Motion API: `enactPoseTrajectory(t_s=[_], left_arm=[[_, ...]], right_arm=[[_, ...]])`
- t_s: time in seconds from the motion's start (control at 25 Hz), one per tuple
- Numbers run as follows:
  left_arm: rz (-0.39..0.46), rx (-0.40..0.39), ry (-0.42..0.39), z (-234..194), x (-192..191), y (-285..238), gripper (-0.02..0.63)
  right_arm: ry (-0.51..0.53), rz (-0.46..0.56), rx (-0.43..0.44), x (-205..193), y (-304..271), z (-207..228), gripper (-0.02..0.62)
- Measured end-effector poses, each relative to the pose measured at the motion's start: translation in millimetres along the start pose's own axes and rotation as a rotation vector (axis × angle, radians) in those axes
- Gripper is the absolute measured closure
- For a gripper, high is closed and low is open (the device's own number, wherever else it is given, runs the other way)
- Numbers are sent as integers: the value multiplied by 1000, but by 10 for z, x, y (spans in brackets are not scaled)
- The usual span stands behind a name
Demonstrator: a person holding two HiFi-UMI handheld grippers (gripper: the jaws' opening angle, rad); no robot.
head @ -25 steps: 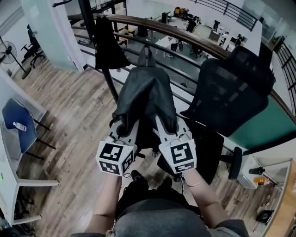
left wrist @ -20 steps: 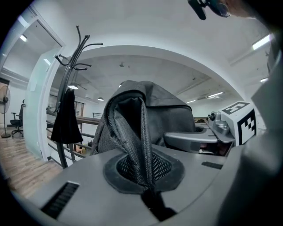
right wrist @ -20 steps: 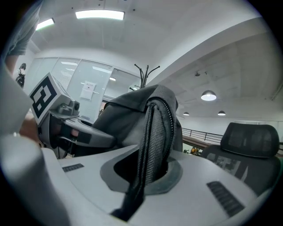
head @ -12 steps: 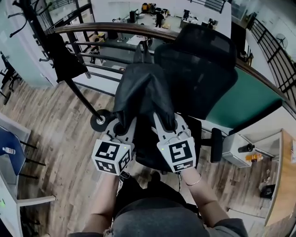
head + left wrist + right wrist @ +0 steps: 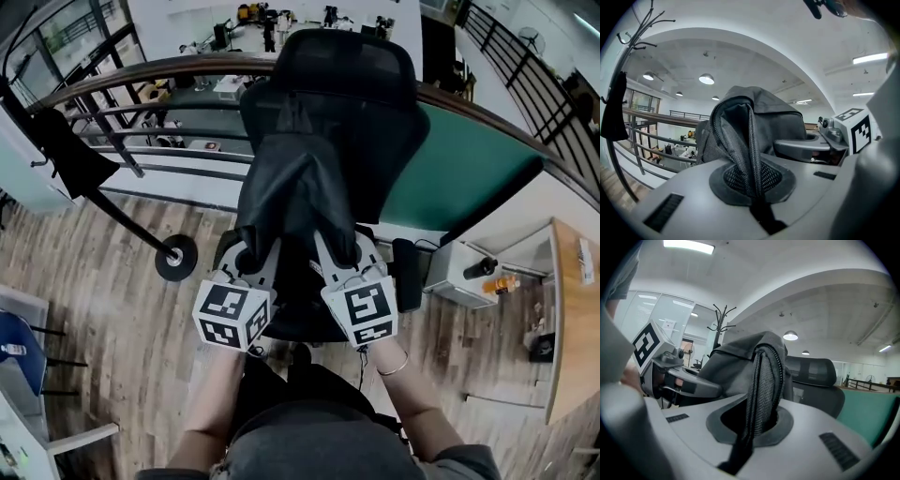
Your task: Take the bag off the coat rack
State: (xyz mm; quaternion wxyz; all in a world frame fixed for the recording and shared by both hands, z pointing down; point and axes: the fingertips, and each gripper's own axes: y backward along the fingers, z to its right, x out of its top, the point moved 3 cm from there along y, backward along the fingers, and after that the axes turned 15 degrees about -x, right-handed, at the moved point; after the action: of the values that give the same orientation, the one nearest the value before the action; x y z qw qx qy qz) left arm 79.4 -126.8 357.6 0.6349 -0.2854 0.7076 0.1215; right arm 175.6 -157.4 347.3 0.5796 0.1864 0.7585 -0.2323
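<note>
The dark grey bag [image 5: 295, 192] hangs free between both grippers, away from the black coat rack [image 5: 122, 220], which stands to the left. My left gripper [image 5: 251, 255] is shut on a mesh strap of the bag [image 5: 750, 126], pinched between its jaws. In the same way, my right gripper [image 5: 330, 253] is shut on the bag's other strap [image 5: 761, 380]. The two grippers sit side by side, close together, below the bag. A dark garment [image 5: 70, 155] still hangs on the rack, whose hooks [image 5: 723, 317] show behind the bag.
A black mesh office chair [image 5: 347, 103] stands right behind the bag, its seat under the grippers. A curved railing [image 5: 141, 75] runs behind it. A green panel [image 5: 459, 169] and a wooden desk [image 5: 572, 309] are at the right. The rack's round base [image 5: 176, 257] rests on the wooden floor.
Both grippers have swung to the right with the bag, away from the coat rack. The rack has slid to the left of the head view; the chair now sits behind the bag.
</note>
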Motion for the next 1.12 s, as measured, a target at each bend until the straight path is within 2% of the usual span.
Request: enactPoseTrajectory(t_s=[0.24, 0.64, 1.12], left_arm=[[-52, -52, 38, 100, -215, -385, 578], [-147, -133, 106, -3, -740, -828, 578], [-233, -255, 133, -104, -1225, -1396, 577]], right_arm=[[-42, -70, -32, -358, 4, 304, 581], [-149, -211, -87, -1036, -142, 458, 581], [-265, -343, -192, -1685, -293, 702, 581]])
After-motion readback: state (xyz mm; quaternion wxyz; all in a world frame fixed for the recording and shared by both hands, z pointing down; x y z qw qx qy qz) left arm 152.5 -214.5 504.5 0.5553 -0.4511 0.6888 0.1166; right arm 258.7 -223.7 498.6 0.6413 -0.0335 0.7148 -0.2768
